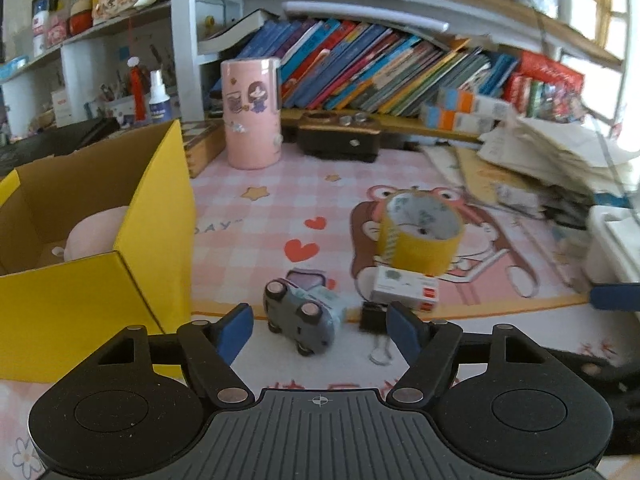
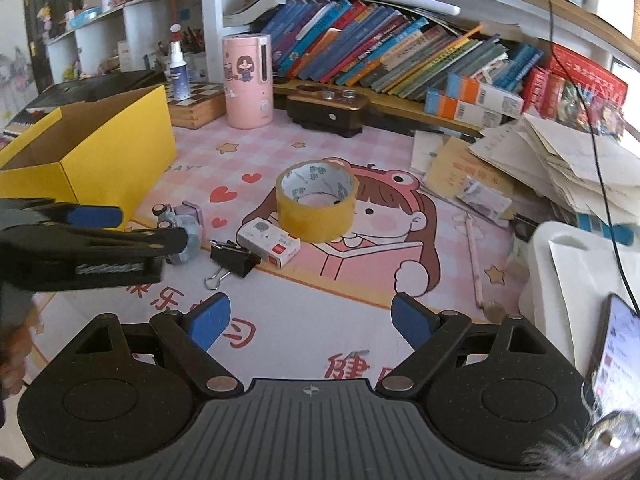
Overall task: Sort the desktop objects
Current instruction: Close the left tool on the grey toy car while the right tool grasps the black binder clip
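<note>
Our left gripper (image 1: 320, 326) hangs spread wide over the toy car (image 1: 304, 316) beside the yellow box (image 1: 156, 248); only this view shows something pink inside. Right gripper (image 2: 312, 322) spread, empty; there the car's half hidden.
</note>
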The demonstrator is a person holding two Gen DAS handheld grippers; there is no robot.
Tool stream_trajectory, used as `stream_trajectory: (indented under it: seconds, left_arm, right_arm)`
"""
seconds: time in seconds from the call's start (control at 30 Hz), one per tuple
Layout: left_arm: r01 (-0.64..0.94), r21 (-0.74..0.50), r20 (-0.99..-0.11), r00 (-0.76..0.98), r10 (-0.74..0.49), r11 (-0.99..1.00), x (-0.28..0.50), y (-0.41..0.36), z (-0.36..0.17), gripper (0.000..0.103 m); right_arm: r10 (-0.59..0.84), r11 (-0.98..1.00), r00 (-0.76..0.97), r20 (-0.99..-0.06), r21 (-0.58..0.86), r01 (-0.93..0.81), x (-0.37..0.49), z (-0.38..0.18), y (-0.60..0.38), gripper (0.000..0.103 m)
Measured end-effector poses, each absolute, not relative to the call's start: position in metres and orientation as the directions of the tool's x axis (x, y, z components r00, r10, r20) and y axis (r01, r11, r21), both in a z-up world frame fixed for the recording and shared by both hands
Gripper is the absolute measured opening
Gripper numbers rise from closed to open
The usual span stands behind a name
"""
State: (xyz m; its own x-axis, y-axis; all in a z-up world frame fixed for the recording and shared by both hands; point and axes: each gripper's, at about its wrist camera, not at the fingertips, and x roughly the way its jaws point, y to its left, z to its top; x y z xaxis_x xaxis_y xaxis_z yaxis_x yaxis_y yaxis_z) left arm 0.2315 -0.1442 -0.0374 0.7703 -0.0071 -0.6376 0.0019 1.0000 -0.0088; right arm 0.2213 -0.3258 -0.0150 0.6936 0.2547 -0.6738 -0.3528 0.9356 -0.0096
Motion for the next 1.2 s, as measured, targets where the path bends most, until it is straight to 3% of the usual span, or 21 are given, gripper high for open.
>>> stream_trajectory:
  seconds: [0.4,0.5,0.7,1.07,1.13,1.2]
  left_arm:
    - [-0.05,0.017,-0.673,0.738,0.049,0.999,0.274,-0.148,-0.062,0.072]
    - [-0.059,0.042,-0.683,0.727,0.071,0.997,0.278,-0.148,-0.065,0.059]
    - [-0.072,0.032,-0.701,0.709,0.074,0.997,0.28,-0.142,-0.07,0.058]
    - [-0.023,-0.044,-0.671,0.741,-0.012,0.999,0.248,-0.138,-0.044,0.054]
    - [-0.017,-0.059,-0.661,0.75,-0.027,0.998,0.237,-0.136,-0.034,0.054]
    - [-0.023,-0.072,-0.649,0.761,-0.03,0.997,0.223,-0.133,-0.025,0.054]
  right_arm:
    - [0.331,0.884,0.622,-0.71,0.003,-0.467,0.237,-0.027,-0.319,0.087]
    - [0.342,0.881,0.612,-0.713,0.015,-0.474,0.24,-0.029,-0.318,0.087]
    - [0.359,0.873,0.595,-0.719,0.033,-0.487,0.245,-0.033,-0.315,0.087]
    - [0.39,0.869,0.592,-0.705,0.069,-0.49,0.254,-0.041,-0.306,0.087]
    - [0.39,0.874,0.593,-0.704,0.08,-0.48,0.259,-0.046,-0.3,0.085]
    - [0.393,0.877,0.589,-0.706,0.094,-0.472,0.264,-0.052,-0.294,0.073]
